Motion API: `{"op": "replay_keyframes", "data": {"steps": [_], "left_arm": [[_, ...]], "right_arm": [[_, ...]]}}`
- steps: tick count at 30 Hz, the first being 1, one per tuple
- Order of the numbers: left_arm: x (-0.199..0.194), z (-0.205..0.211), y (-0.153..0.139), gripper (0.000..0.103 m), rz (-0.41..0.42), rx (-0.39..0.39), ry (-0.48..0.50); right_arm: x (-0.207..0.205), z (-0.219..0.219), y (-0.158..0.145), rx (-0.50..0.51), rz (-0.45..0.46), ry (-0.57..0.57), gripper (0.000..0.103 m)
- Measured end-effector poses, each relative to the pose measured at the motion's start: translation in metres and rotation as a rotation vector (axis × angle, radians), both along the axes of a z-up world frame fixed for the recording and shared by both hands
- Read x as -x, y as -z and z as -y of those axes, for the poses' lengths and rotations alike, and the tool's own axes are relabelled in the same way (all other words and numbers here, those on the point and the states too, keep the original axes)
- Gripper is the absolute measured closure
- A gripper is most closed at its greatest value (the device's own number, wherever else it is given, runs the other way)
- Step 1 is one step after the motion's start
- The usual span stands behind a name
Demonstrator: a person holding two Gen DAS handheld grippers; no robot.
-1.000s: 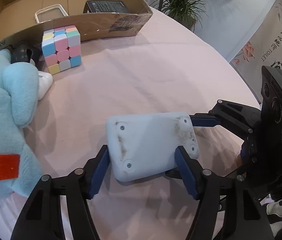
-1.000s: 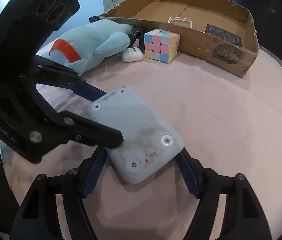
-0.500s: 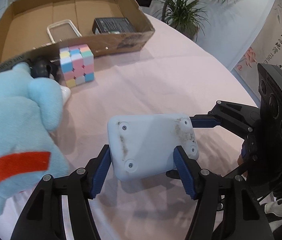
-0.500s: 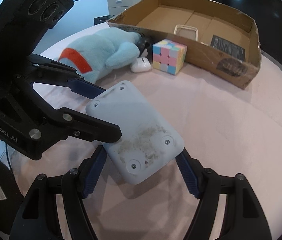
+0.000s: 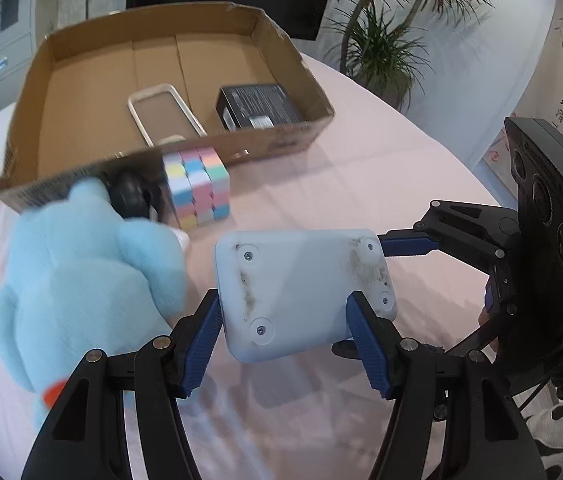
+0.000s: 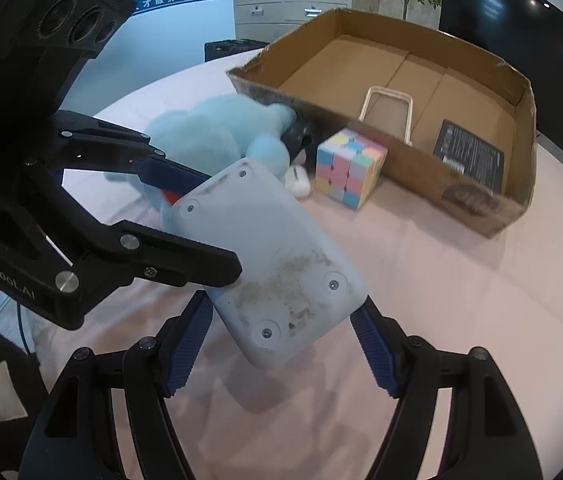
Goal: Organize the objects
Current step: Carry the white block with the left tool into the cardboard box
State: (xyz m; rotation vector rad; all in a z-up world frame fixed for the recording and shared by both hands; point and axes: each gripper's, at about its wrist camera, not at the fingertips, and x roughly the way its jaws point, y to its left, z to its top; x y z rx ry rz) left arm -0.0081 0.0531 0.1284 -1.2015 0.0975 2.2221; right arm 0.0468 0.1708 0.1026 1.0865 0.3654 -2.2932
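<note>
Two grippers share one load: the left gripper [image 5: 283, 334] clamps the short sides of the pale blue case [image 5: 305, 292], the right gripper [image 6: 281, 342] clamps its other end, so it stays level above the pink cloth [image 5: 361, 184]. Compared with earlier, the case hangs higher and the cardboard box [image 5: 273, 144] shows more floor.

Pastel cube [image 5: 197, 189], blue plush [image 5: 81, 280]
</note>
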Motion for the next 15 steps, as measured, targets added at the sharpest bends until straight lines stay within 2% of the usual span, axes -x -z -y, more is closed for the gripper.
{"op": "replay_keyframes", "data": {"steps": [15], "left_arm": [[0.060, 0.014, -0.038, 0.041, -0.050, -0.044, -0.069]], "right_arm": [[0.061, 0.012, -0.037, -0.010, -0.053, -0.029, 0.033]]}}
